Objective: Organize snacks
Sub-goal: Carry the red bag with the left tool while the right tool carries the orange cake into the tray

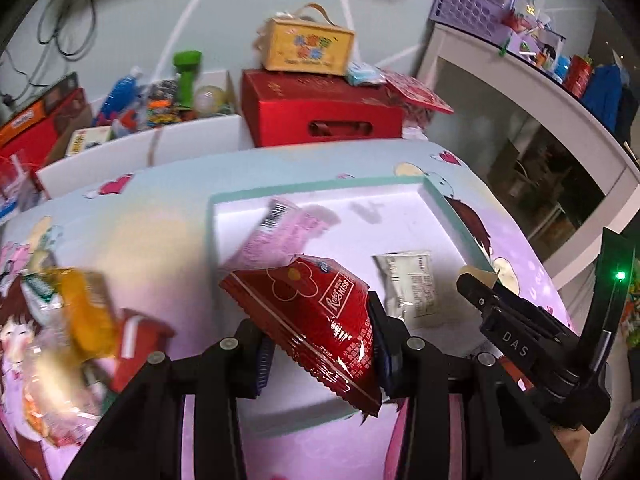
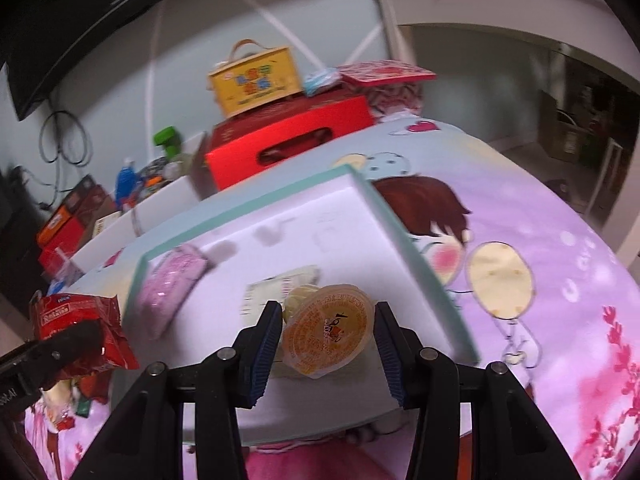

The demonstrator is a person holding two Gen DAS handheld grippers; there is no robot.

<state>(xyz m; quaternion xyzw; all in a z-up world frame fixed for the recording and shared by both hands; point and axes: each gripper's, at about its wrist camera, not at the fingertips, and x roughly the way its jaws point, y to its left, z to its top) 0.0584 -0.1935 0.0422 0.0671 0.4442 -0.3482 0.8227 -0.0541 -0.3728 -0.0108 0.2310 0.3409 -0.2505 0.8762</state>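
My left gripper is shut on a red snack packet and holds it above the near edge of the white tray with a mint rim. In the tray lie a pink packet and a white packet. My right gripper is shut on an orange jelly cup, held over the tray. A second pale cup shows just behind it. The right gripper also shows in the left wrist view, and the red packet shows in the right wrist view.
A blurred pile of loose snacks lies on the cartoon tablecloth left of the tray. Behind the table stand a red box with a yellow case on top, a white bin of toys and a white shelf.
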